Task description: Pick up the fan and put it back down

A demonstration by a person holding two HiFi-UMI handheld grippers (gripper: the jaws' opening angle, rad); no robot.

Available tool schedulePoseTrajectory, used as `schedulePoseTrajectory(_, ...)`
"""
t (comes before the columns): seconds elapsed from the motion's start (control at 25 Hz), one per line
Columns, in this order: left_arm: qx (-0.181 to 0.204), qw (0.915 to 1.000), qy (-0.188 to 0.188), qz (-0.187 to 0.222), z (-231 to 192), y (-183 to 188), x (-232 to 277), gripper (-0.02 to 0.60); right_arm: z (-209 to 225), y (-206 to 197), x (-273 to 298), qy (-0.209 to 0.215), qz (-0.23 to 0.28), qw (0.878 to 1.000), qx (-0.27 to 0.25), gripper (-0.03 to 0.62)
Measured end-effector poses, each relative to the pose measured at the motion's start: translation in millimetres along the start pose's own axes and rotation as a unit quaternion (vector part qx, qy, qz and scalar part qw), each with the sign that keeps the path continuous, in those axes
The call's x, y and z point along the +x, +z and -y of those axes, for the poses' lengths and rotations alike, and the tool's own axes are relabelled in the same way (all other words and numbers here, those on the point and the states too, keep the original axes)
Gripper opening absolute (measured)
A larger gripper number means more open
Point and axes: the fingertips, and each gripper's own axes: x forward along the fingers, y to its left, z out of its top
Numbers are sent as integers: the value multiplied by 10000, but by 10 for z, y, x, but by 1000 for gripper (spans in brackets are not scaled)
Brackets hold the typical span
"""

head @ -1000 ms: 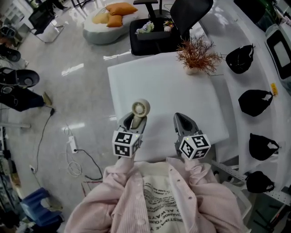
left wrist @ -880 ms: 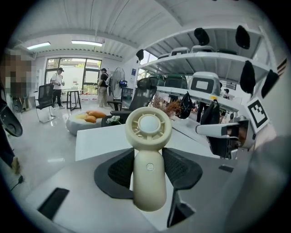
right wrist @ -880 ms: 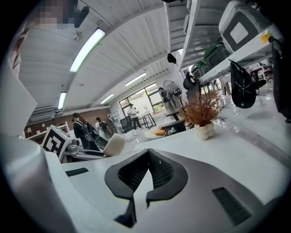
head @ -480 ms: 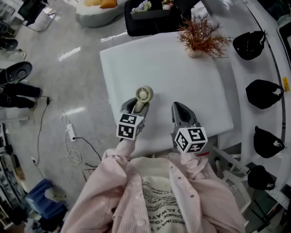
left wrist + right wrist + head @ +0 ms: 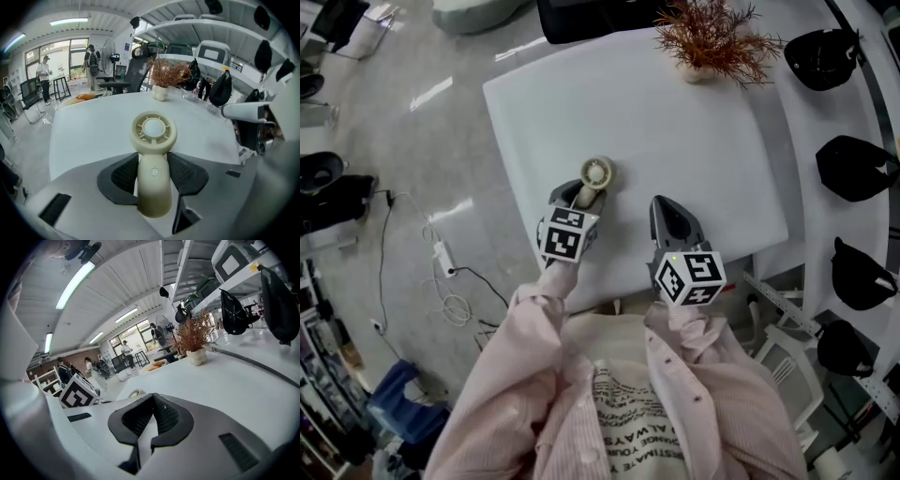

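Item: handheld fan [image 5: 153, 161], cream, with a round grilled head on a stubby handle bearing one button. Holder: my left gripper [image 5: 579, 195], its jaws partly apart and pressed to either side of the handle, the head standing up beyond the pads. Location: over the white table [image 5: 675, 141], close to its left edge and towards the front-left corner. Change noted: over the last second I have brought the fan down from well above the table, and in the head view it now sits low over the surface. The grip has not altered in that time. Whether the foot of the handle touches the table yet I cannot tell, since my gripper's own body covers it. Second item: my right gripper [image 5: 151, 404], jaws closed together on nothing. It has also sunk and is now parked near the front edge, just beside the left one, with no part in the work. Other stock: a dried reddish plant [image 5: 708, 37] in a small white pot at the far edge, well apart from the fan. Status, by my reckoning: the pick-up is done and the set-down is nearly complete. What is left is to settle the fan on the table, open the left jaws and draw back without tipping it.
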Motion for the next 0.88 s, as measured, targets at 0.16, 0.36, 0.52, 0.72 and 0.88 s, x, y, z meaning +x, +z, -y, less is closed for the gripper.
schedulePoseTrajectory(0.16, 74, 9999, -26, -141, 11, -43, 70, 184, 10, -54, -12, -9, -37, 10000, 60, 0)
schedulePoseTrajectory(0.36, 275, 9987, -48, -415, 25, -99, 136, 184, -10, -76, -13, 2, -40, 9999, 108, 0)
schedulePoseTrajectory(0.52, 350, 9974, -41, -622, 27, -163, 179, 184, -19, -106, -17, 11, -70, 9999, 81, 0)
schedulePoseTrajectory(0.72, 384, 9968, 4, -695, 23, -187, 206, 184, -2, -124, -22, -13, -82, 9999, 112, 0)
schedulePoseTrajectory(0.88, 444, 9963, 56, -732, 21, -189, 215, 184, -17, -137, -18, 1, -97, 9999, 127, 0)
